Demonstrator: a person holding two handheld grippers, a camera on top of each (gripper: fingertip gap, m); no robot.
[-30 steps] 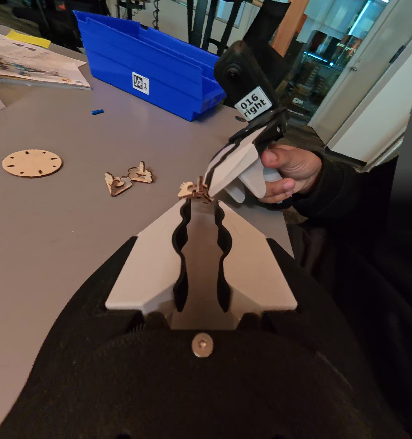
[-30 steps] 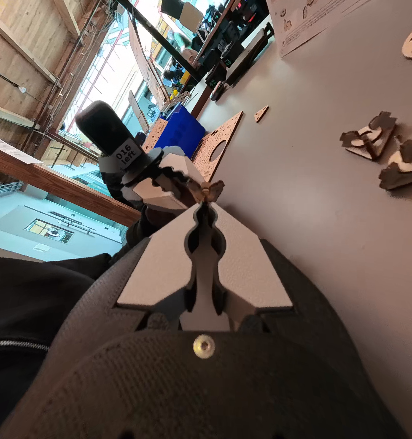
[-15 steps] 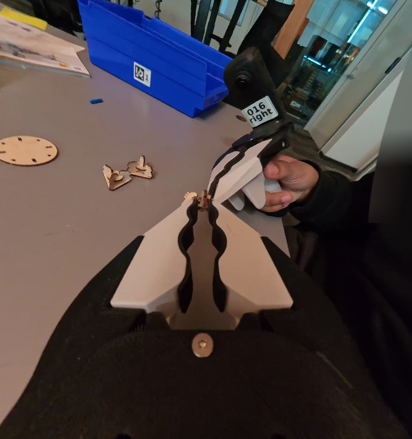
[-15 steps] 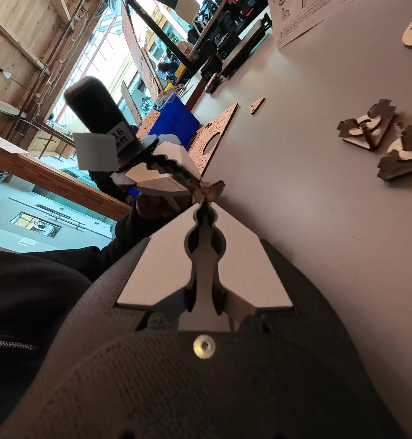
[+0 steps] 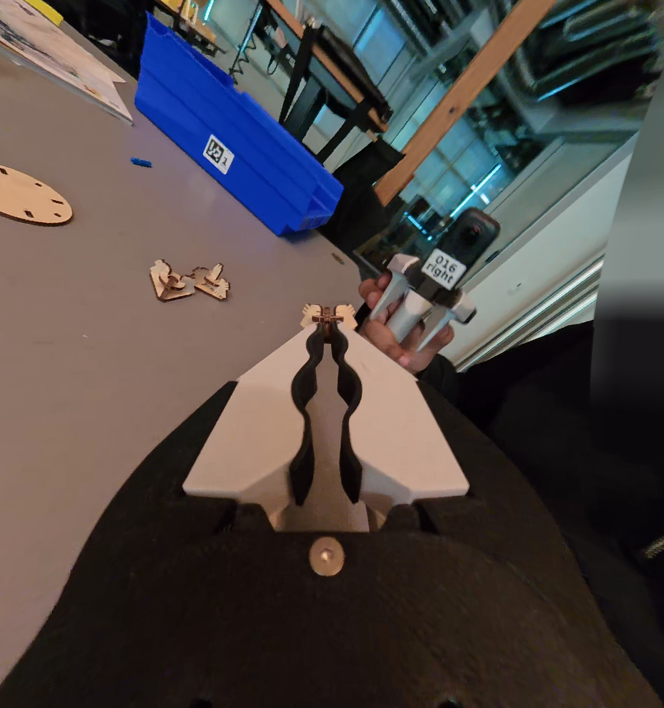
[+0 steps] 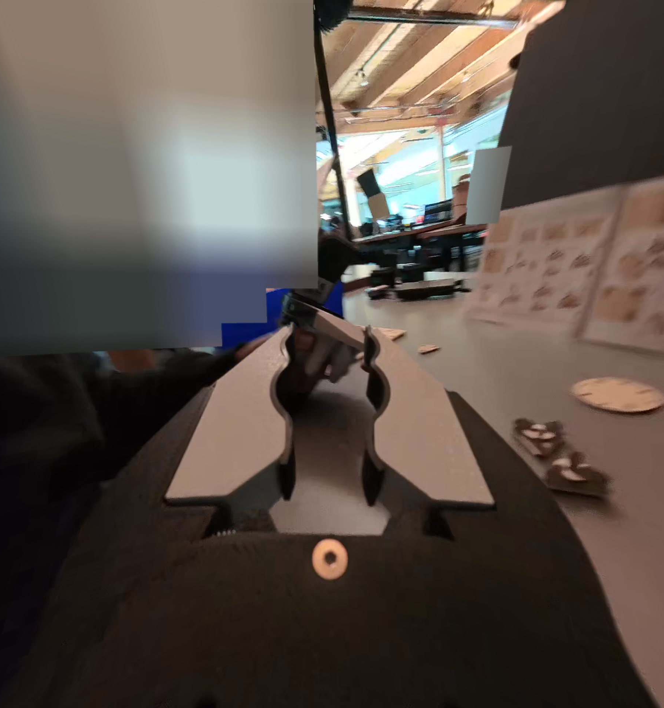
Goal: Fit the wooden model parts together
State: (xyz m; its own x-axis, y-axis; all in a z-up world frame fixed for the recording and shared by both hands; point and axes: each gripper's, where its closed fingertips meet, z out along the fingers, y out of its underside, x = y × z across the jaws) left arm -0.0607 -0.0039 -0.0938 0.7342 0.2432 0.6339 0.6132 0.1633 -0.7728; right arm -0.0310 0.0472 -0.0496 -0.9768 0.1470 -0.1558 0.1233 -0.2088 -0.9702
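My left gripper (image 5: pixel 325 330) is shut on a small pale wooden assembly (image 5: pixel 328 315) with two hand-shaped wings. Its black pads pinch the dark centre stub, and it holds the piece above the grey table (image 5: pixel 92 364). My right gripper (image 6: pixel 329 337) is open and empty. In the left wrist view it (image 5: pixel 397 333) sits a little to the right of the wooden piece, held by a hand, with its fingers spread and pointing down. In the right wrist view the left gripper's white finger (image 6: pixel 334 331) shows between my open fingers, and the wooden piece is hidden.
A blue bin (image 5: pixel 238 153) stands at the back of the table. A round slotted wooden disc (image 5: pixel 20 195) and two small wooden assemblies (image 5: pixel 188 281) lie to the left. Printed sheets (image 5: pixel 54 65) lie at the far left and also show in the right wrist view (image 6: pixel 590 268). The tips of one gripper are about 8 cm away from the tips of the other. My left tips are roughly 20 cm from the round slotted wooden disc (image 5: pixel 20 195). The right camera catches it too, in the right wrist view (image 6: pixel 612 394).
The left gripper closed on the wooden piece while the right gripper still held it. The right gripper then opened, let go and swung away to the right.
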